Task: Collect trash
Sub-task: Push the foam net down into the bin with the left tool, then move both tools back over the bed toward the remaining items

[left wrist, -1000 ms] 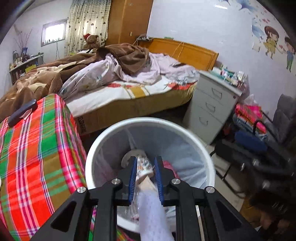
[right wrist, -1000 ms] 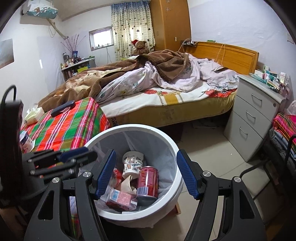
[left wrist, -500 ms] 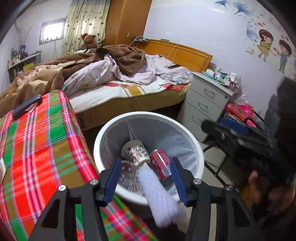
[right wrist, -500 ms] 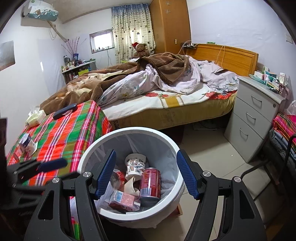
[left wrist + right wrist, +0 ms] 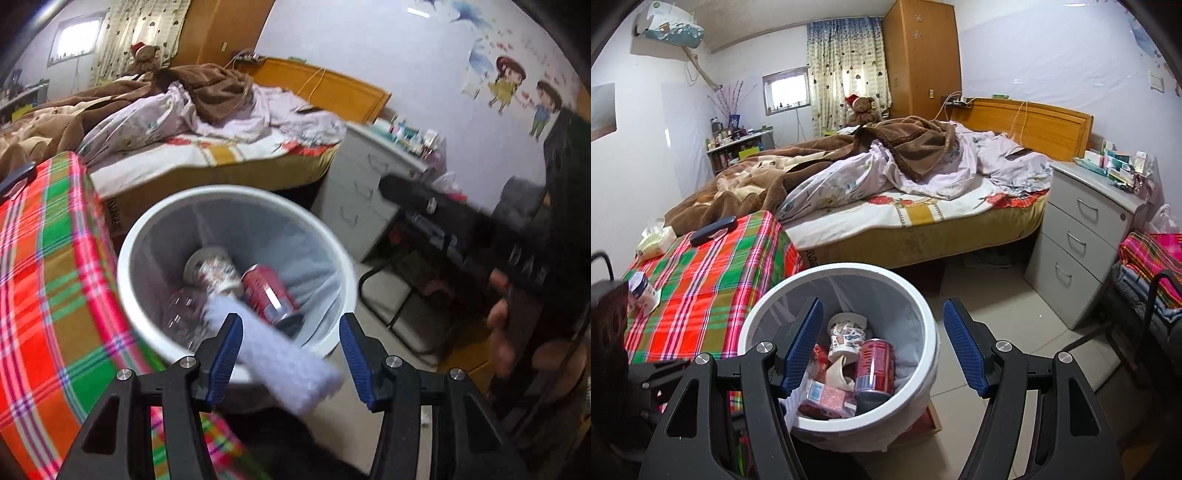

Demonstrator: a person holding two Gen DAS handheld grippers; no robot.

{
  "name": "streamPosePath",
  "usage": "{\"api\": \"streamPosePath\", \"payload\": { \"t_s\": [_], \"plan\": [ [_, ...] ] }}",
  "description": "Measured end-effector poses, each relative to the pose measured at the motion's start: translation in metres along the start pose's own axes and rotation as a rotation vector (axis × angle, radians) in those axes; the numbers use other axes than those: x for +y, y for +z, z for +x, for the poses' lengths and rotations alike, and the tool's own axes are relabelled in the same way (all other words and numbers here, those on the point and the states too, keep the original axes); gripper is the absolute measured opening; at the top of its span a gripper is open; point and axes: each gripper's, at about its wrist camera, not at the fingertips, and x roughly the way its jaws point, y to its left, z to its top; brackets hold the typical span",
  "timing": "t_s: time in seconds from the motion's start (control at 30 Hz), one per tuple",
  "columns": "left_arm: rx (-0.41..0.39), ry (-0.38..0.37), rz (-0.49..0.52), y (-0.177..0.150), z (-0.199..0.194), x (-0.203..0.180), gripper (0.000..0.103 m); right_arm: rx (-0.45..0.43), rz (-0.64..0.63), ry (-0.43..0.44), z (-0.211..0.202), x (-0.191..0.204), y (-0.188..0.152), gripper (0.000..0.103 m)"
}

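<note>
Left gripper (image 5: pixel 291 356) has swung off toward the right since a second ago and its jaws have just been opening; the white fuzzy roll (image 5: pixel 275 352) lies loose between them, resting against the left pad, long axis slanting up-left over the near rim of the trash bin (image 5: pixel 332 243). Bin sits just ahead and below. Right gripper (image 5: pixel 882 347) hangs apart and empty above the bin (image 5: pixel 932 332), cup (image 5: pixel 847 334) and red can (image 5: pixel 875 365) inside. Remaining scraps, including a carton (image 5: pixel 642 293), sit on the plaid surface (image 5: pixel 713 273), left gripper's side, likely next.

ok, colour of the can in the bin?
Red can, clearest in the right wrist view.
</note>
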Motion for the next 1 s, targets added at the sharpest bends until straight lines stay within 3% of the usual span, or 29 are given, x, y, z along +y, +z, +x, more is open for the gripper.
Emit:
{"api": "streamPosePath", "payload": {
  "t_s": [0.3,0.4,0.5,0.6,0.67,0.8,0.87,1.0],
  "plan": [
    [-0.027,0.011,-0.027,0.009,-0.015,0.012,0.054,-0.010,-0.014,-0.003,-0.004,0.004,0.001,0.069],
    [0.004,0.033,-0.034,0.001,-0.017,0.012,0.054,-0.022,-0.011,-0.015,-0.006,0.004,0.001,0.069],
    [0.030,0.004,-0.015,-0.008,-0.010,0.003,0.054,-0.024,-0.012,-0.012,-0.009,0.006,-0.001,0.069],
    [0.073,0.041,-0.026,-0.015,0.000,-0.001,0.054,-0.028,-0.016,-0.012,-0.014,0.005,-0.003,0.069],
    [0.084,-0.012,-0.011,-0.017,0.003,-0.007,0.054,-0.035,-0.013,-0.018,-0.016,0.003,-0.004,0.069],
    [0.116,-0.021,-0.022,-0.007,0.022,-0.008,0.054,-0.040,0.005,-0.026,-0.016,-0.002,-0.003,0.069],
    [0.105,-0.079,-0.042,0.001,0.031,-0.006,0.054,-0.041,0.007,-0.031,-0.016,-0.004,-0.003,0.069],
    [0.053,-0.010,-0.022,0.014,0.031,-0.007,0.054,-0.040,0.017,-0.037,-0.014,-0.006,-0.003,0.069]
  ]
}}
